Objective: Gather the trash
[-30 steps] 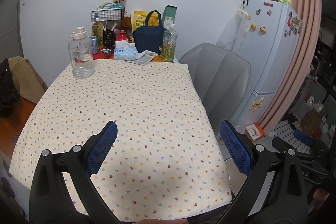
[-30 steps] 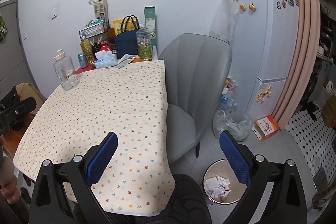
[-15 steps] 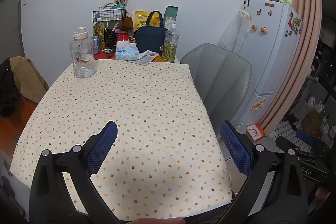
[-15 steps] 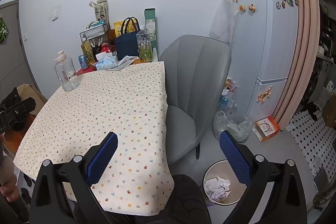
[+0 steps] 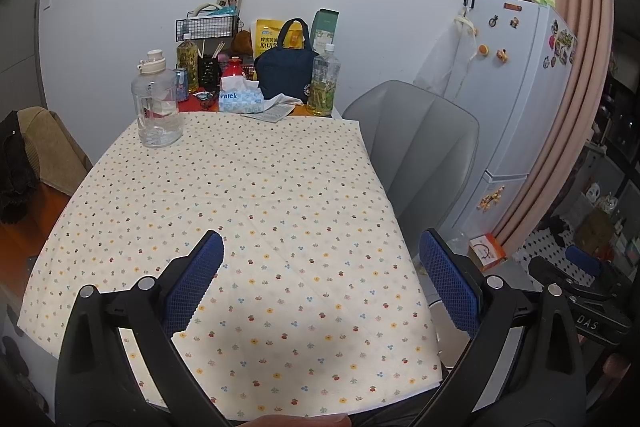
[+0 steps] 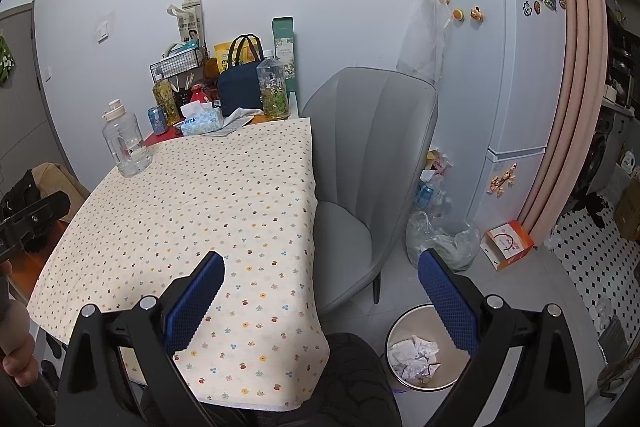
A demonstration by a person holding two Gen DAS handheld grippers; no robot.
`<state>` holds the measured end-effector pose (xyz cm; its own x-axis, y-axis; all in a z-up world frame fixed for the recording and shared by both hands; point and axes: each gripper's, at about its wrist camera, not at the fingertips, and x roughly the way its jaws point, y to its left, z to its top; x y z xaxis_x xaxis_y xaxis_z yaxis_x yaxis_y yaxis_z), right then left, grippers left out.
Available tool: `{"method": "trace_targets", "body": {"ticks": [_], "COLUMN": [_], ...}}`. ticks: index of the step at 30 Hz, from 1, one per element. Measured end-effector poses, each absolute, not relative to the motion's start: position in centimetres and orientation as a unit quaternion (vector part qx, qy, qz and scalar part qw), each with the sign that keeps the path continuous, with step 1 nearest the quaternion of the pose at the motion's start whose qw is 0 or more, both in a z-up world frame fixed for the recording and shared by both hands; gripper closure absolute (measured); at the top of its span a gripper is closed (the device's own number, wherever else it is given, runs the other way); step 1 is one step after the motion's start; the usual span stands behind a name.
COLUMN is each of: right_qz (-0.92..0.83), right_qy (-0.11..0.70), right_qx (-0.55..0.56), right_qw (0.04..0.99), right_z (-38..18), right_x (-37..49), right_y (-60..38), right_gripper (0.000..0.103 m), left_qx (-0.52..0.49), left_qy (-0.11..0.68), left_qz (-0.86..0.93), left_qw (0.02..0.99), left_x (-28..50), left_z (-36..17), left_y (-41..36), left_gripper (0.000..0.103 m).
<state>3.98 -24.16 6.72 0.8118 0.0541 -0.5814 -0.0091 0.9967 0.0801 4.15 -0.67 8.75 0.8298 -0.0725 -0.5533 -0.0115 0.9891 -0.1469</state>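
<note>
Nearest to me, the left gripper (image 5: 320, 279) hangs over the near edge of the table (image 5: 260, 211), its blue-padded fingers (image 5: 196, 279) spread wide with nothing between them. The right gripper (image 6: 320, 299) is past the table's near right corner, just as wide and just as empty. Below it on the floor stands the waste bin (image 6: 404, 323), with crumpled paper (image 6: 414, 351) already lying inside. That paper looks light and soft; I'd judge it crushes under the pads, so a pinch across the bulk of a wad should hold it. The flowered cloth over the table shows no loose scrap that I can make out. Beside the right edge stands the grey chair (image 6: 372, 147), and behind it on the floor slumps a clear plastic bag (image 6: 440, 239), limp and probably slippery, best taken by a gathered fold. Along the far edge sit a water jug (image 5: 156, 103), a tissue pack (image 5: 240, 101) and a crumpled cloth or tissue (image 5: 284, 101).
</note>
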Motion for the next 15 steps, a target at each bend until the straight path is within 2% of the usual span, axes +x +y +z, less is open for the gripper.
{"method": "trace_targets", "body": {"ticks": [15], "right_qz": [0.015], "right_qy": [0.306], "right_qx": [0.039], "right_qw": [0.951], "right_z": [6.66], "right_x": [4.05], "right_y": [-24.61], "right_gripper": [0.008], "left_qx": [-0.072], "left_qy": [0.292], "left_qz": [-0.017], "left_qw": [0.954], "left_x": [4.20], "left_z": [8.72], "left_y": [-0.90], "left_gripper": [0.006]}}
